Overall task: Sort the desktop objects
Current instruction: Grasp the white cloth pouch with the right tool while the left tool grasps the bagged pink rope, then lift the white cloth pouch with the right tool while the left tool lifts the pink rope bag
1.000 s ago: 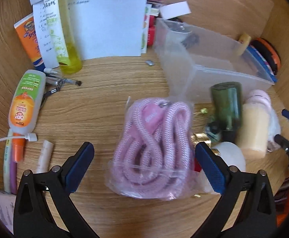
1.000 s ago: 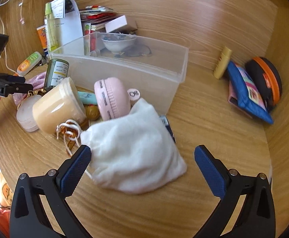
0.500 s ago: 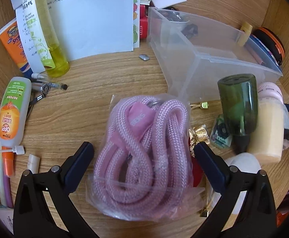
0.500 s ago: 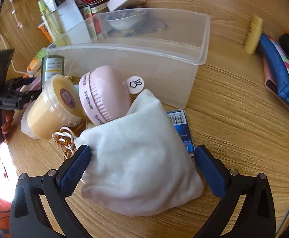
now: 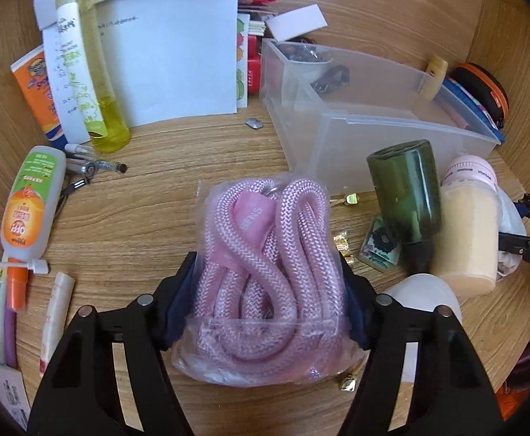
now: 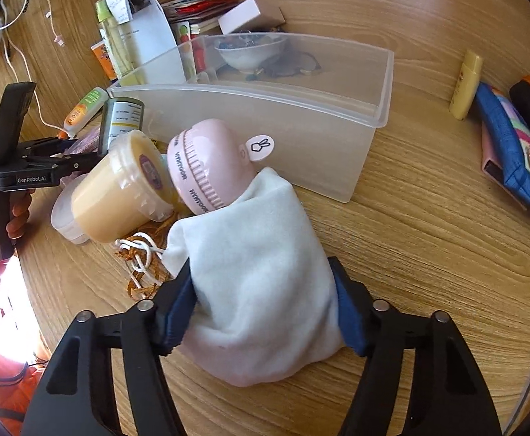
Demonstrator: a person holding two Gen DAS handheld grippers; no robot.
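rope bag (image 5: 265, 276): soft, slick film; your left gripper (image 5: 266, 303) fingers closing on its middle.
pouch (image 6: 261, 272): limp; your right gripper (image 6: 263, 303) fingers closing mid-body.

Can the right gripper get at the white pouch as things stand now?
Probably yes. The right gripper already has the white pouch between its closing jaws, both pads against its sides. Nothing lies on the pouch; only the pink fan touches its far end.
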